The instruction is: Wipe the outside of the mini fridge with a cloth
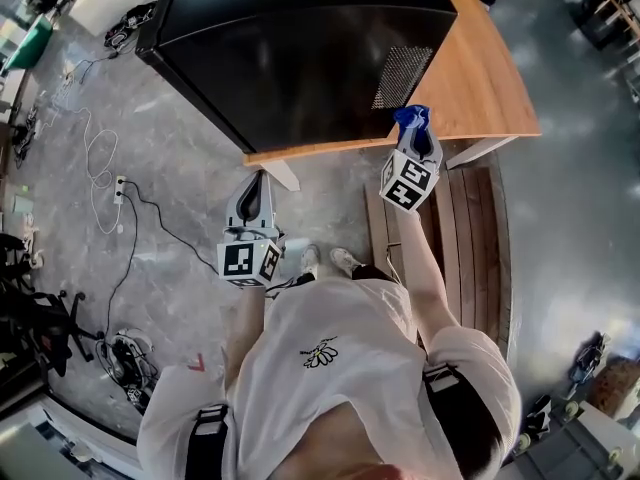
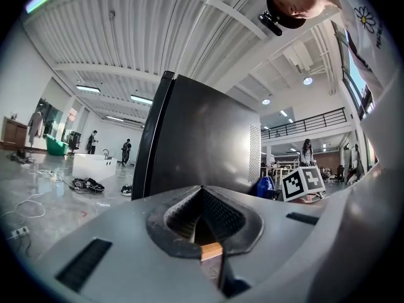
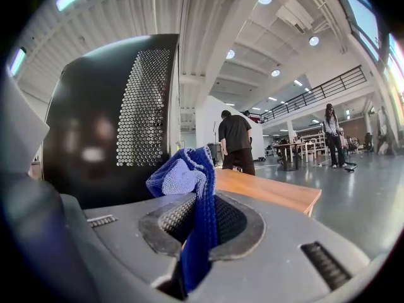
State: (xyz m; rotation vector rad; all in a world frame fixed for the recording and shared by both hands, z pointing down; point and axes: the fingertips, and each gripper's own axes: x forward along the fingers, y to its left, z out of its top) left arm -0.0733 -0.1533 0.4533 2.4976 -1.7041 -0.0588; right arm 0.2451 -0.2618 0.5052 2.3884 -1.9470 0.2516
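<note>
A black mini fridge [image 1: 300, 48] stands on a wooden table [image 1: 490, 78]; its side carries a perforated vent [image 1: 402, 76]. My right gripper [image 1: 413, 140] is shut on a blue cloth [image 1: 411, 120], held just off the fridge's near right corner by the vent. In the right gripper view the blue cloth [image 3: 189, 188] bunches up from between the jaws, with the fridge [image 3: 107, 125] close on the left. My left gripper [image 1: 256, 200] hangs lower, below the table edge, shut with nothing in it. The left gripper view has the fridge [image 2: 202, 144] ahead.
Cables and a power strip [image 1: 120, 190] lie on the concrete floor at left. A wooden bench [image 1: 475, 238] runs beside my right arm. Several people stand in the hall behind the table [image 3: 265, 191].
</note>
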